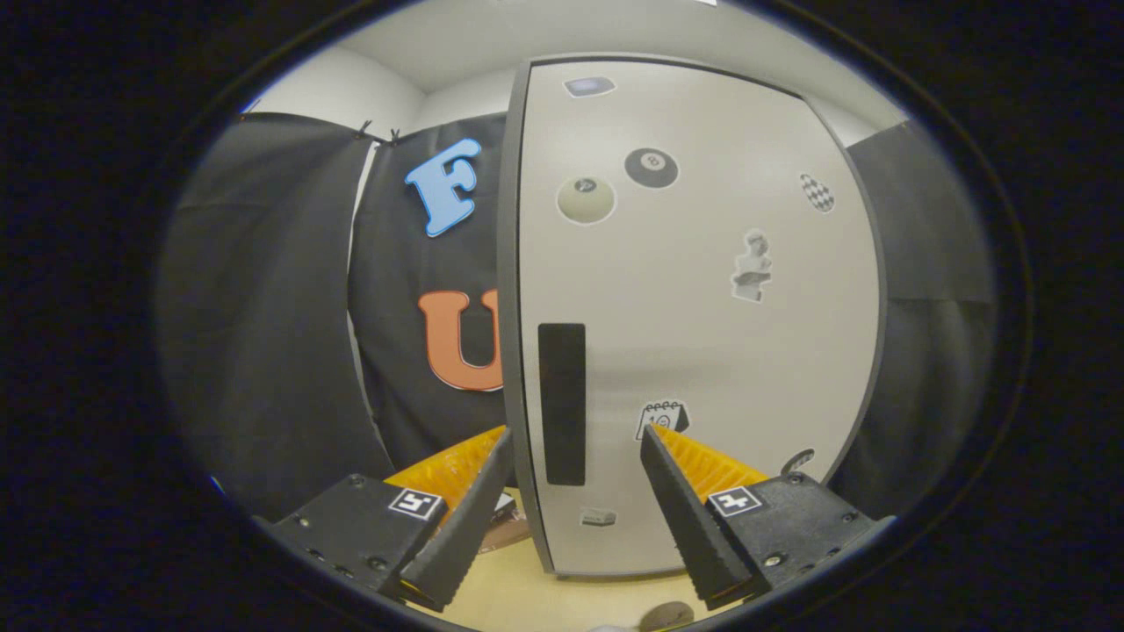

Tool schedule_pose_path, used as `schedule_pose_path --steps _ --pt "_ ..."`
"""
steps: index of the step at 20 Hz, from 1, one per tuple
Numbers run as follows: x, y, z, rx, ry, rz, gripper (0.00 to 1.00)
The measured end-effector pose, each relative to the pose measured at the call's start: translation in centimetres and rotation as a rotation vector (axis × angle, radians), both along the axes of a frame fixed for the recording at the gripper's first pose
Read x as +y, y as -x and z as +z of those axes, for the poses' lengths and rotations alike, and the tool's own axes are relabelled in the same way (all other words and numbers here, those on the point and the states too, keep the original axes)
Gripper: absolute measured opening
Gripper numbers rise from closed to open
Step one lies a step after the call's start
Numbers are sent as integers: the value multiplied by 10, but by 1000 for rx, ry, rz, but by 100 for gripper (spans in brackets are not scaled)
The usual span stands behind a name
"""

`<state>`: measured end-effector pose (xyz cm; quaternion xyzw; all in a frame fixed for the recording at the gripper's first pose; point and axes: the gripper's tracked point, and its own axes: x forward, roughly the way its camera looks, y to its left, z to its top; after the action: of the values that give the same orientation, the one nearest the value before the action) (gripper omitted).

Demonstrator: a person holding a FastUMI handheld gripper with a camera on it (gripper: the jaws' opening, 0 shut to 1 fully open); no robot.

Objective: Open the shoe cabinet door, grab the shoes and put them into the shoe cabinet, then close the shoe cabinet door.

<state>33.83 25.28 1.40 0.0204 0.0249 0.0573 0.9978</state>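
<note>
A recording booth set up as a mock home corner: black cloth wall [263, 333] clipped up in front of plain white room walls [351, 88], and a sticker-dotted shoe cabinet door [702, 333] standing on a pale wooden tabletop [500, 588].

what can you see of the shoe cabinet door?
The shoe cabinet door is a pale, smooth panel with a darker edge, upright and shut as far as the view tells. A black vertical handle sits near its left edge; several stickers dot its face. The open gripper frames the handle; contact unclear.
</note>
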Motion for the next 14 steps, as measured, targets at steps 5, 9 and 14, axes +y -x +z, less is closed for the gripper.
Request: schedule_pose_path --steps 5,9,14 --pt "12 -31 -8 42 -28 14 80" --pt "10 -39 -11 44 -33 -15 48" --pt "7 -31 -12 69 -35 52 34"
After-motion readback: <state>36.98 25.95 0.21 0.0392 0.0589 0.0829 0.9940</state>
